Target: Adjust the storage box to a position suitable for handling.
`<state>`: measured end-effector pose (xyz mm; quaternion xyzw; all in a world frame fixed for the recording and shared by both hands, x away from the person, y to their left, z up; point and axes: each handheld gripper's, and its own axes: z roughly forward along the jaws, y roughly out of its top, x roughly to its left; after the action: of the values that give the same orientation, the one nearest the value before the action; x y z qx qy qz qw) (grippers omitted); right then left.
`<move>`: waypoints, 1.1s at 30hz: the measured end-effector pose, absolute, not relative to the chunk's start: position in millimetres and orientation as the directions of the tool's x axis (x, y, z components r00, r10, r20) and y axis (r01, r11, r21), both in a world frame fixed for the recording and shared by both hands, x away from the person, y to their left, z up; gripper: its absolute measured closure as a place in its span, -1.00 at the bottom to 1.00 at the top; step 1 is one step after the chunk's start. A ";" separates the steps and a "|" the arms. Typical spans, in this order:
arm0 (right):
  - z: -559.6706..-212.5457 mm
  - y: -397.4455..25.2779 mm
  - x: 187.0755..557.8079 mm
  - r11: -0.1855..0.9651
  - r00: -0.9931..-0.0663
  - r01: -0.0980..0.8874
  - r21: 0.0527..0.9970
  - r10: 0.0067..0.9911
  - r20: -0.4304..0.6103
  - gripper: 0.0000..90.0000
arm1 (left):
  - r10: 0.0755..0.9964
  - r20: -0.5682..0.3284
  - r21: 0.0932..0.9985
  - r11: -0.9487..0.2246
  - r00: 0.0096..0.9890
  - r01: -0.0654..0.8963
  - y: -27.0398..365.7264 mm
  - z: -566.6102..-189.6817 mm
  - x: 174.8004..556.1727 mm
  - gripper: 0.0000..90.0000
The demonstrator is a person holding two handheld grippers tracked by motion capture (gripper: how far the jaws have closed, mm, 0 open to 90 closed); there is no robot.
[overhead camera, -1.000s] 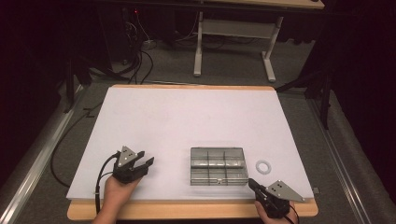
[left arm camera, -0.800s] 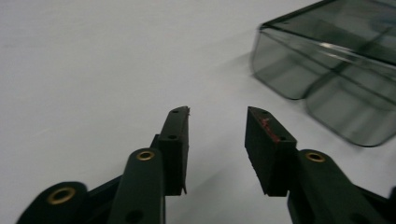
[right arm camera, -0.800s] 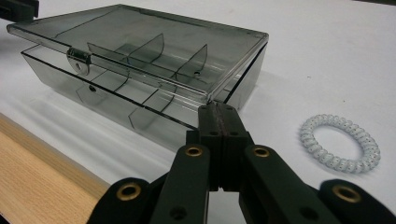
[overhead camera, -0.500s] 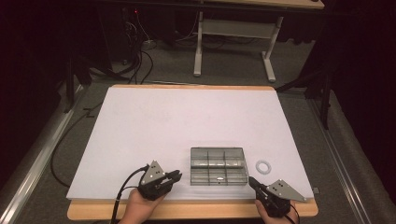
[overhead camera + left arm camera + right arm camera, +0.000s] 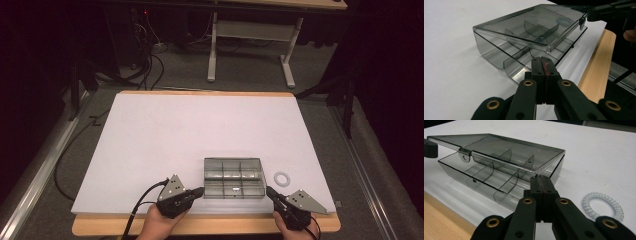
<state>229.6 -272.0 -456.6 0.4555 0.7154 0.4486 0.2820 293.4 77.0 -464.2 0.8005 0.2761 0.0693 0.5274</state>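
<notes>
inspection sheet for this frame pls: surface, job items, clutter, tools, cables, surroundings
Surface: white sheet on a wooden table, bare apart from the items below.
Job's things: smoky clear compartment box near the front edge, lid slightly raised; compartments look empty.
Clutter: white coiled hair tie lying right of the box, apart from it.
Grippers: left tool at the box's front left corner, jaws shut; right tool at its front right corner, jaws shut. Both tips are under or at the lid edge.
Cables: black cable trailing from the left tool; loose cables on the floor beyond.
Surroundings: grey carpet, white table frame behind.
</notes>
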 end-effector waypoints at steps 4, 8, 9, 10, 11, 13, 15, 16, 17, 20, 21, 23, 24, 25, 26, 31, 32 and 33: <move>-456.4 -272.5 229.9 0.181 -0.425 0.397 0.900 0.905 0.005 1.00 | 0.514 -0.179 0.889 -0.281 0.839 0.362 74.2 -461.6 294.0 0.96; -457.9 -274.8 230.1 0.171 -0.418 0.402 0.899 0.908 0.014 1.00 | 0.512 -0.180 0.892 -0.276 0.840 0.359 72.9 -459.2 293.8 0.96; -458.5 -275.9 230.1 0.170 -0.415 0.403 0.899 0.910 0.015 1.00 | 0.512 -0.180 0.892 -0.275 0.840 0.358 72.6 -459.0 293.6 0.96; -459.1 -276.9 230.0 0.168 -0.412 0.405 0.898 0.911 0.015 1.00 | 0.512 -0.179 0.893 -0.274 0.840 0.357 72.4 -458.7 293.5 0.96; -460.4 -278.4 230.1 0.167 -0.408 0.410 0.897 0.913 0.017 1.00 | 0.512 -0.178 0.894 -0.272 0.840 0.355 72.3 -458.4 293.6 0.96; -465.2 -282.2 231.0 0.164 -0.397 0.427 0.889 0.918 0.022 1.00 | 0.513 -0.177 0.897 -0.267 0.840 0.352 72.2 -457.9 293.8 0.96; -470.4 -284.5 232.1 0.166 -0.388 0.446 0.879 0.921 0.023 1.00 | 0.515 -0.173 0.900 -0.263 0.840 0.347 72.2 -457.2 294.5 0.95; -473.4 -285.6 232.9 0.166 -0.387 0.457 0.874 0.922 0.027 1.00 | 0.516 -0.172 0.901 -0.262 0.839 0.346 72.1 -456.8 295.0 0.95; -476.0 -286.1 233.7 0.164 -0.385 0.466 0.869 0.922 0.032 1.00 | 0.517 -0.174 0.902 -0.259 0.838 0.346 72.0 -456.1 295.6 0.95; -481.9 -287.2 236.0 0.163 -0.381 0.490 0.857 0.923 0.043 0.99 | 0.522 -0.166 0.905 -0.257 0.837 0.340 71.3 -454.2 297.2 0.95; -483.0 -287.1 236.6 0.167 -0.384 0.491 0.855 0.923 0.040 0.99 | 0.524 -0.164 0.905 -0.256 0.836 0.338 71.0 -453.8 297.7 0.95; -484.2 -286.0 236.7 0.167 -0.387 0.498 0.851 0.921 0.045 0.99 | 0.528 -0.158 0.909 -0.253 0.834 0.332 70.6 -452.2 299.4 0.95; -484.8 -285.2 236.9 0.173 -0.392 0.498 0.850 0.919 0.042 0.99 | 0.531 -0.160 0.912 -0.244 0.832 0.331 70.5 -451.1 300.8 0.95; -485.5 -283.9 236.8 0.175 -0.394 0.500 0.848 0.918 0.043 0.99 | 0.534 -0.162 0.913 -0.238 0.830 0.331 70.3 -450.4 301.8 0.95; -485.9 -283.4 237.1 0.181 -0.399 0.498 0.848 0.916 0.039 0.99 | 0.537 -0.165 0.915 -0.230 0.827 0.332 70.0 -449.1 303.7 0.95; -486.6 -281.5 237.2 0.183 -0.403 0.500 0.846 0.914 0.041 0.99 | 0.554 -0.153 0.917 -0.229 0.819 0.326 68.7 -444.0 311.2 0.95; -486.7 -281.4 237.2 0.183 -0.404 0.501 0.846 0.914 0.042 0.99 | 0.559 -0.150 0.917 -0.230 0.815 0.326 68.8 -443.2 313.2 0.95; -486.9 -281.3 237.2 0.182 -0.404 0.501 0.846 0.914 0.043 0.99 | 0.563 -0.151 0.917 -0.227 0.813 0.327 68.9 -442.6 315.4 0.95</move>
<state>237.2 -281.3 -486.9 0.4860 0.7276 0.4157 0.2483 315.4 68.9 -442.6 0.7760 0.2867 0.1068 0.5516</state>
